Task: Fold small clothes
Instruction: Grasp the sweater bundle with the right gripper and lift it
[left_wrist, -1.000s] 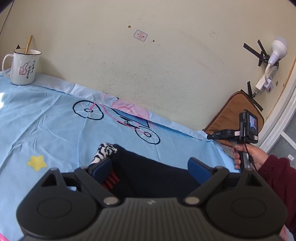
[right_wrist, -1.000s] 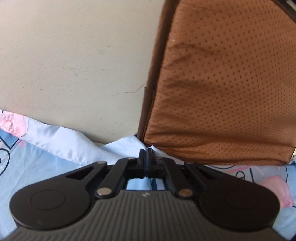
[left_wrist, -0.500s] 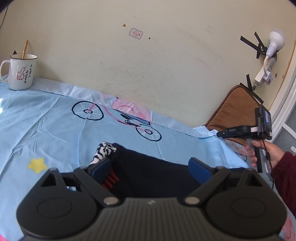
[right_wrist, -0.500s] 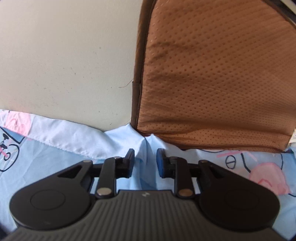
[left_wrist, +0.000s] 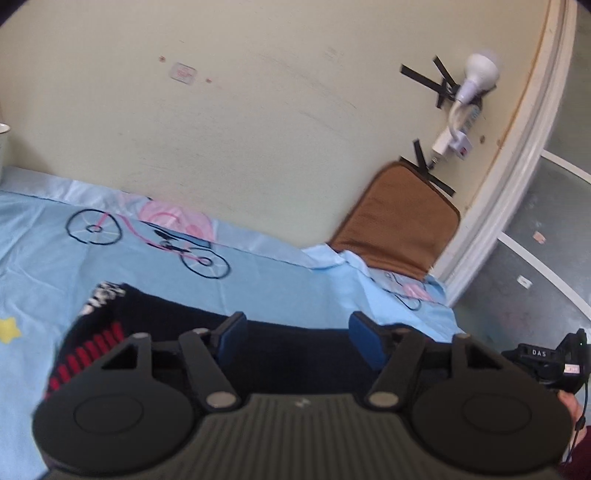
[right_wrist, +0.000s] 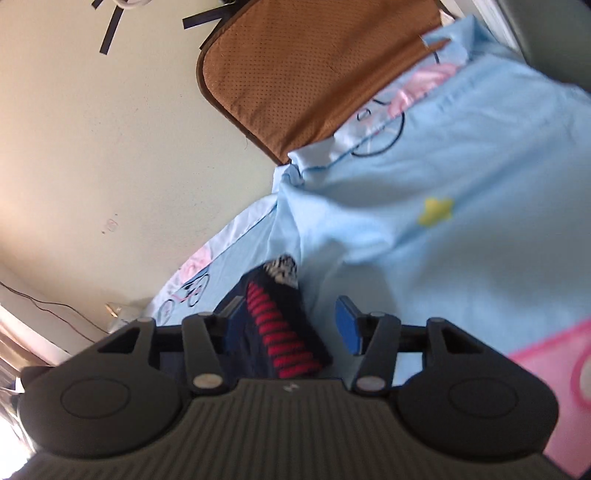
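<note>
A small dark navy garment (left_wrist: 280, 343) with red stripes and a black-and-white patterned end lies on the light blue printed sheet (left_wrist: 110, 280). My left gripper (left_wrist: 297, 341) is open, its blue pads spread just above the garment's dark middle. In the right wrist view the same garment (right_wrist: 284, 328) shows its red-striped part between the open fingers of my right gripper (right_wrist: 291, 328). The right view is tilted. The right gripper's body shows at the lower right of the left wrist view (left_wrist: 546, 362).
A brown perforated cushion (left_wrist: 395, 229) leans on the cream wall at the sheet's far right corner. A white lamp and plug (left_wrist: 465, 107) are taped to the wall. A white door frame (left_wrist: 517, 177) and grey floor lie right of the bed edge.
My right gripper opened, swung away from the brown cushion and came over the garment's striped part. My left gripper shifted right over the garment; the mug slid out of view.
</note>
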